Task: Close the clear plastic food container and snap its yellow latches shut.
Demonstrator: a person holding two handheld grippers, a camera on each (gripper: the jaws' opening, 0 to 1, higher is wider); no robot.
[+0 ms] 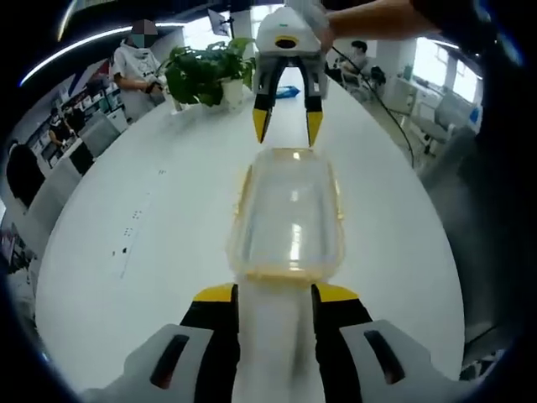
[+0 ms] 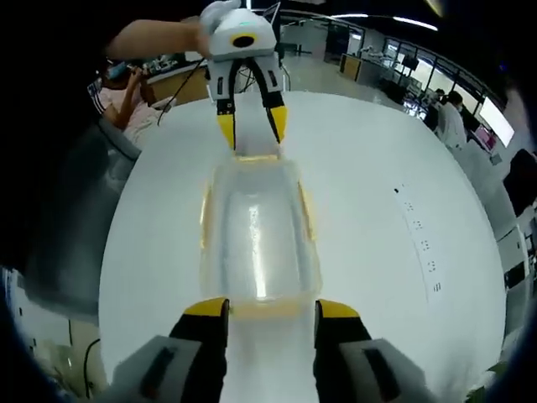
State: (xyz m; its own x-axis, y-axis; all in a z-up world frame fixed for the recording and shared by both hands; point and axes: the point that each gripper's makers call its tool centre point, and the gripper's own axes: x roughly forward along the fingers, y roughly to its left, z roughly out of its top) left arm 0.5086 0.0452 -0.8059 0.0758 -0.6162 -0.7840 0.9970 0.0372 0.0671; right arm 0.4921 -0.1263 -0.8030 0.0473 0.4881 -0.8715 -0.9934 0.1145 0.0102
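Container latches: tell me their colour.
Yellow, on the clear container; the latches along its sides show best in the left gripper view.

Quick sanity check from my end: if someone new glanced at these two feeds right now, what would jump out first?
The clear plastic container with yellow latches, lying in the middle of the white table, framed end to end by two yellow-tipped grippers: the left gripper at one short end, the right gripper at the other, both open. After that, the leafy potted plant at the table's far edge in the left gripper view, with people in the office behind.
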